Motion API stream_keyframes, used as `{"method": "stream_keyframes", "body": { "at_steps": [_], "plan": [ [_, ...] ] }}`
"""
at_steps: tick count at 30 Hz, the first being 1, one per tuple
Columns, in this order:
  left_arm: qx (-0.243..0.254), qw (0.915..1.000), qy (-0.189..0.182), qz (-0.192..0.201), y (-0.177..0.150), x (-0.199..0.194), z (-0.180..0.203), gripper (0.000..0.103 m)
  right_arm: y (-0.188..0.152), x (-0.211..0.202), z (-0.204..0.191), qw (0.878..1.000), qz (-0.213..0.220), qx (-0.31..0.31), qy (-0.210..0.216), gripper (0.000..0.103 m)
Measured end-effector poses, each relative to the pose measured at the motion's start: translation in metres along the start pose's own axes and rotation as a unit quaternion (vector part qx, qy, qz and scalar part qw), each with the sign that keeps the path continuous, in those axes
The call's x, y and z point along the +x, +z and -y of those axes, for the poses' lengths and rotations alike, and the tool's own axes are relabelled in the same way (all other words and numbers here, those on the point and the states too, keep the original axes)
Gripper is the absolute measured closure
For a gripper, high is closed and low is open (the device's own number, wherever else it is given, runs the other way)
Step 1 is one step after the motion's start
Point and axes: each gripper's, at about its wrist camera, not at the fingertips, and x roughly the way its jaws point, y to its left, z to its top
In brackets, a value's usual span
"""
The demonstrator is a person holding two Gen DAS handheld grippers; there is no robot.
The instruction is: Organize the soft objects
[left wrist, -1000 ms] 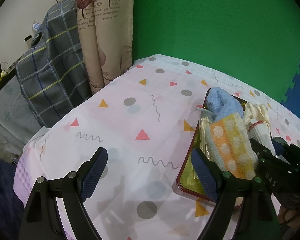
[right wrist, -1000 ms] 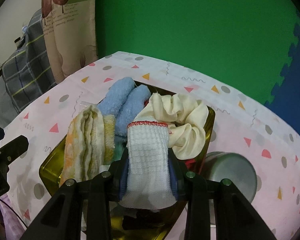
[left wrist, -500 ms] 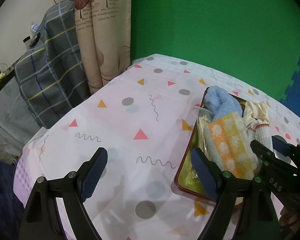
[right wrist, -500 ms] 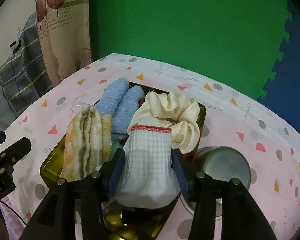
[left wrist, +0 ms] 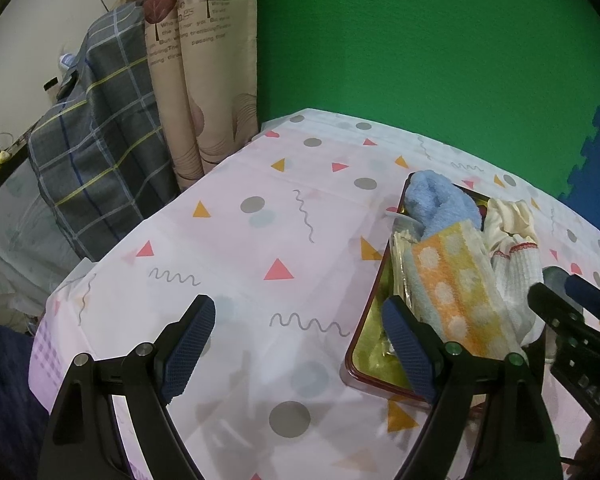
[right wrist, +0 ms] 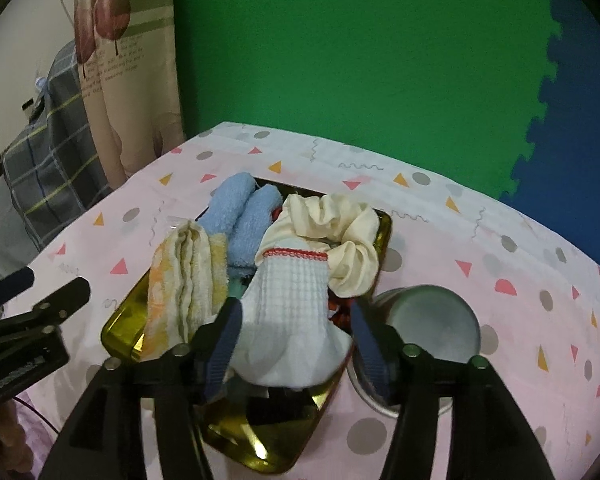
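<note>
Lengthwise, white sock points cuff away between opening right gripper; left gripper wide.

Table w/ a pale pink cloth printed w/ triangles, dots & squiggles; its far edge runs close to the green wall. Directly on it: 1 gold tray w/ dark red rim, heaped w/ soft items, on the right part of the table in the left wrist view. Just beside the tray's right side sits 1 metal cup, looking close to or touching the tray.
</note>
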Motion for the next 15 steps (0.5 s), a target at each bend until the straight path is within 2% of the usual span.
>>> {"method": "stream_keyframes", "body": {
  "at_steps": [15],
  "plan": [
    [0.021,0.9997,-0.003,0.009,-0.002,-0.007,0.012,0.020,-0.041,-0.036,-0.005,1.000,-0.001,0.005,-0.009,0.040]
  ]
}}
